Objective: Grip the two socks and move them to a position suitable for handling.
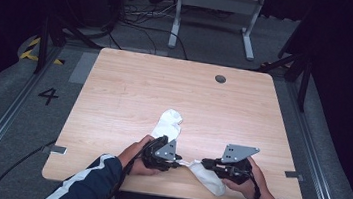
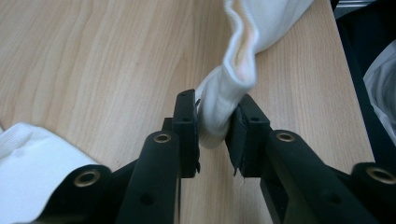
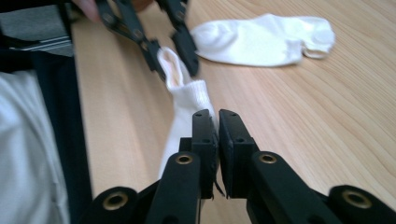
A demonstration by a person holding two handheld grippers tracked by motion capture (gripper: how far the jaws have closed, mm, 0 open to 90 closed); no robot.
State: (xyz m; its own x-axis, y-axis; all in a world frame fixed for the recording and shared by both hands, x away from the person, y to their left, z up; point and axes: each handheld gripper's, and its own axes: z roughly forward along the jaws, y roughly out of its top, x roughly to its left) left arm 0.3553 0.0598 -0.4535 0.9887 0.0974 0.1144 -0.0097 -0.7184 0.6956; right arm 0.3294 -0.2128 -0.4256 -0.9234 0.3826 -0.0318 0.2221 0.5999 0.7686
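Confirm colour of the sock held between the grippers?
Plain white sock, a faint peach tint inside its cuff; clearest in the left gripper view.

Recording lab: dark curtains, floor cables (image 1: 138,17), numbered floor mark (image 1: 48,96), bare wooden table (image 1: 176,87).

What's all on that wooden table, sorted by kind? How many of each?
White socks: 2, one lying flat, one stretched between the tools
Hand-held grippers: 2, the left gripper and the right gripper, each pinching that stretched sock
Total: 4
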